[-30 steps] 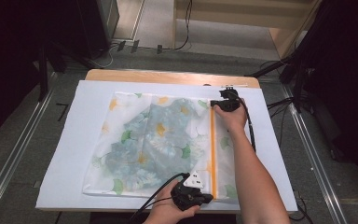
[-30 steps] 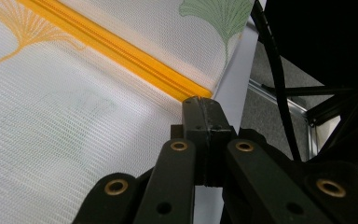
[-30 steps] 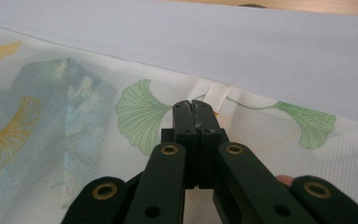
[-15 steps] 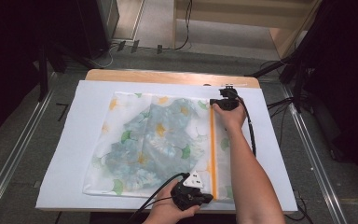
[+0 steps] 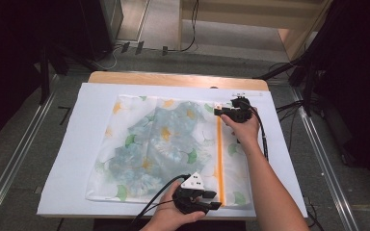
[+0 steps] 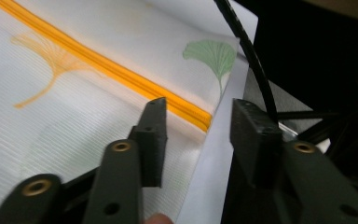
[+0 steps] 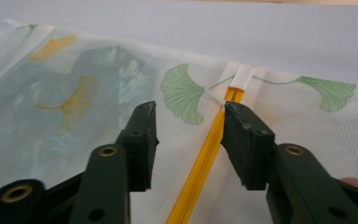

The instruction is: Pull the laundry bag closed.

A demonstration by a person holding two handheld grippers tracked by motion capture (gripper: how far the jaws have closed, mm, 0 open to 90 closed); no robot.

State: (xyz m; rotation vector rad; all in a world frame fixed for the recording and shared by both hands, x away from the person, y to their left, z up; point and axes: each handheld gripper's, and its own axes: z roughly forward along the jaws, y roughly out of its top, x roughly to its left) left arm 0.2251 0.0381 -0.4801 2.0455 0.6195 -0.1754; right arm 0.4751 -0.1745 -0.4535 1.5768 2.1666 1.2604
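Both tongs, just opened, stand apart at the mesh bag's orange zipper ends.

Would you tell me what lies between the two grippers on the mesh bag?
The orange zipper runs from left gripper to right gripper, in the high view.

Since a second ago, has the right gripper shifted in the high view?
Yes, slightly. The right gripper has edged toward the far end of the orange zipper on the mesh bag, and its fingers have just been opening, with nothing pinched between them.
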